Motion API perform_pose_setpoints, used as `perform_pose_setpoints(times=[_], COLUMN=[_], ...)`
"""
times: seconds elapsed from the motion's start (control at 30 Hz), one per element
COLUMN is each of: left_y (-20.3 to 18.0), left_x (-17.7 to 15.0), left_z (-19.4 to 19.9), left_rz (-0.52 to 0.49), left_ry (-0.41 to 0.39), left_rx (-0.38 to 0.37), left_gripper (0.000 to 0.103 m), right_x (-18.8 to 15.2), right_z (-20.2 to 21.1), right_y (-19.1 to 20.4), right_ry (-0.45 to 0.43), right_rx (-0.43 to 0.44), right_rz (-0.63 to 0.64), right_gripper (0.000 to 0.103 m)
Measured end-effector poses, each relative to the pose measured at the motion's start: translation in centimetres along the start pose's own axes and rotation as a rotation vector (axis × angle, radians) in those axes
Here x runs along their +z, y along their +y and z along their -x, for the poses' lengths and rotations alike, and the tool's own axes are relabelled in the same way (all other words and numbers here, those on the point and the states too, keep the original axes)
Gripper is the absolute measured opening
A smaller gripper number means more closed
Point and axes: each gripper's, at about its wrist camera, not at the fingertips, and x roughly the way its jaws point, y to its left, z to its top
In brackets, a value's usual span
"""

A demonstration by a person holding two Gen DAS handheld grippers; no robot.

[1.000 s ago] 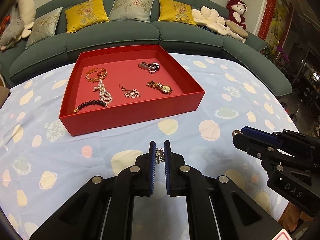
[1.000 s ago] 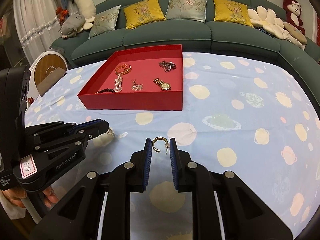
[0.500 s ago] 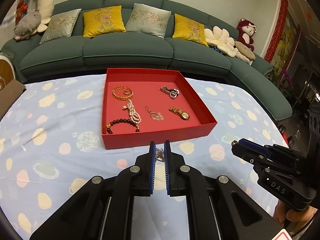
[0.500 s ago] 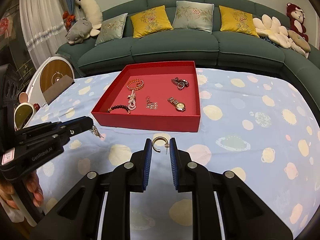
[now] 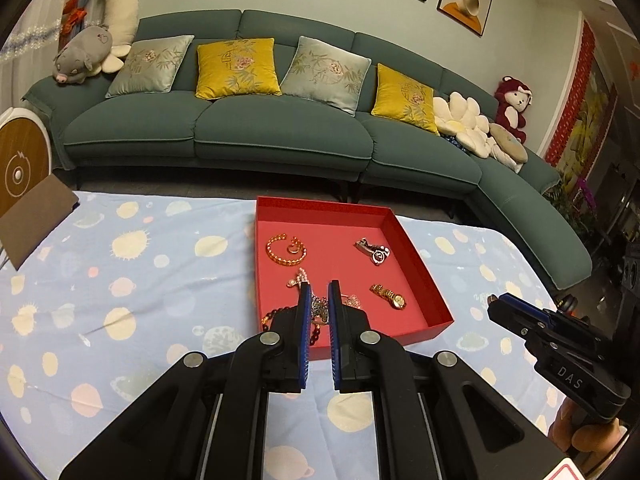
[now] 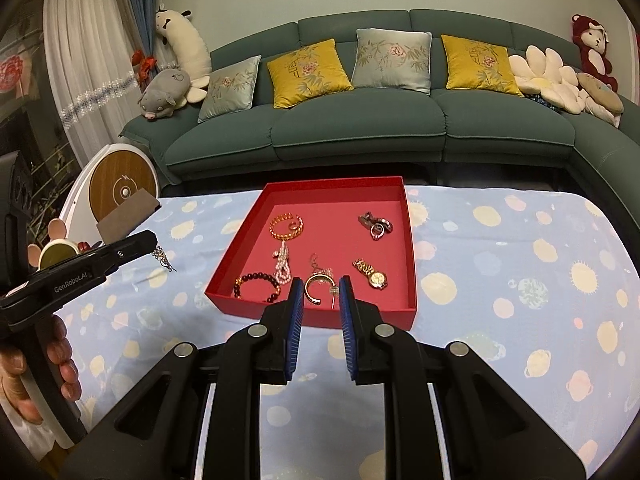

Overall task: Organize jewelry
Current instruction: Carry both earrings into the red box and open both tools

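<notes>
Red card forms the open box (image 6: pixel 408 248) that receives the jewelry; it sits on the spotted blue tablecloth (image 6: pixel 520 240), in the centre of both wrist views, with the green sofa (image 6: pixel 360 128) behind it.

**Right gripper (image 6: pixel 320 292).** The jaws stand at a narrow gap and clamp a gold hoop earring (image 6: pixel 316 289) at the fingertips. The hoop spans the gap from pad to pad, its open side faces the lower right of the frame, and its post hangs roughly vertical beside the right pad. The earring shows against the box's near wall, lower centre of the frame.

**Left gripper (image 5: pixel 319 304).** The jaws are almost fully closed on a small silver chain piece (image 5: pixel 319 307). In the right wrist view the same piece dangles from the tip at middle left, over bare cloth and well apart from the box. It has no fixed long axis; it hangs in a loose bunch.

**Governing relation.** The box lies forward of both grippers, up-frame in each view. Its side walls run away from the cameras, converging toward the sofa. The right gripper appears nearer the near wall; the left gripper stands off to the left of it.

**Box contents.** A gold bangle (image 6: pixel 286 227), a pearl strand (image 6: pixel 283 264), a dark bead bracelet (image 6: pixel 256 286), a gold watch (image 6: pixel 370 274) and a silver watch (image 6: pixel 375 224) already lie inside. Free floor remains in the middle, between the bangle and the silver watch.

**Judgement.** Each piece probably needs to clear the near wall before release.
</notes>
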Motion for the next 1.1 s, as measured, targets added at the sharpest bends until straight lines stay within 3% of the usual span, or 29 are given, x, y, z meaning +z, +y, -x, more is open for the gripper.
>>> perform_pose_setpoints(times=[0.17, 0.43, 1.1], left_y=[-1.7, -1.4, -0.7], left_x=[2.0, 3.8, 4.5], left_z=[-1.9, -7.7, -19.0], left_rz=[-0.063, -0.051, -0.081], left_ry=[-0.002, 0.038, 0.176], left_rx=[-0.001, 0.022, 0.035], left_gripper=[0.007, 0.007, 0.007], right_x=[2.6, 4.8, 5.5], right_z=[-1.3, -5.2, -17.0], right_y=[0.0, -1.4, -4.4], right_ry=[-0.011, 0.005, 0.164], right_rx=[0.017, -0.006, -0.018], right_rz=[-0.011, -0.047, -0.11], right_gripper=[0.017, 0.017, 0.017])
